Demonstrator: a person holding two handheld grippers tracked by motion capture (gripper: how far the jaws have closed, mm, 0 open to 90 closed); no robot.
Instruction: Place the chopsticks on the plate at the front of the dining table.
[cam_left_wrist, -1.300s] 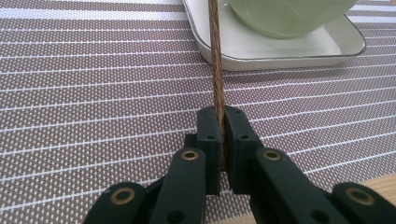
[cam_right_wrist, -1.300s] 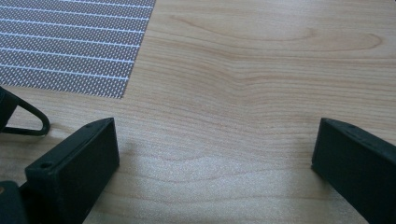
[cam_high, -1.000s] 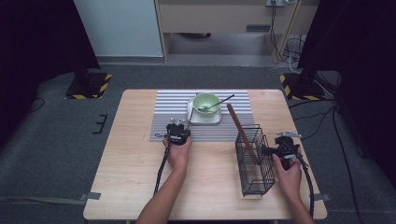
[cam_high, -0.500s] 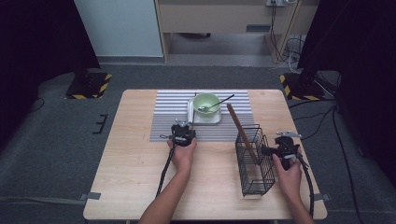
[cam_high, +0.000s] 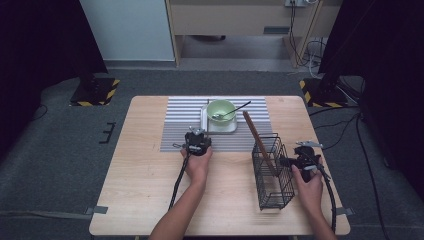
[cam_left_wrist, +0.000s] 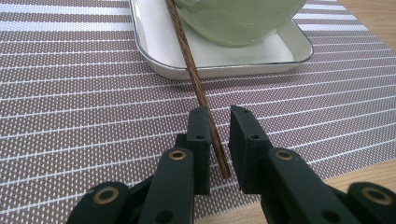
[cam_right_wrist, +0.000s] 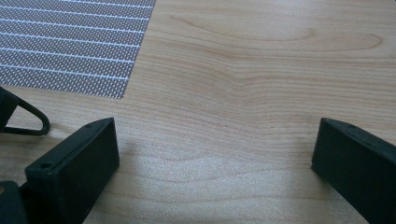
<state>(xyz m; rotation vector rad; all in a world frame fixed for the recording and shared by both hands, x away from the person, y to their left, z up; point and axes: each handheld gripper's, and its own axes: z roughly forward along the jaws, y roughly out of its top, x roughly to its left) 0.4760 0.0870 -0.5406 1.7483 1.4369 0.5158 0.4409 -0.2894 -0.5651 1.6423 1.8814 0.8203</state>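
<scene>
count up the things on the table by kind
wooden chopstick, another in the basket: 2
green bowl: 1
spoon: 1
white tray: 1
striped placemat: 1
black wire basket: 1
total: 7

The desk (cam_high: 140, 200) has a light wood-grain top. A grey placemat (cam_high: 180, 125) with thin white stripes lies across its far middle. A white rectangular tray (cam_high: 206, 120) sits on the placemat and carries a pale green bowl (cam_high: 221, 107). A spoon (cam_high: 235, 110) rests in the bowl, its handle projecting over the rim toward the far right. The floor (cam_high: 60, 175) is dark grey carpet. Two stand bases with yellow-black hazard stripes, one left (cam_high: 95, 90) and one right (cam_high: 325, 92), flank the desk's far corners. Cables (cam_high: 345, 107) run along the floor at right.
</scene>
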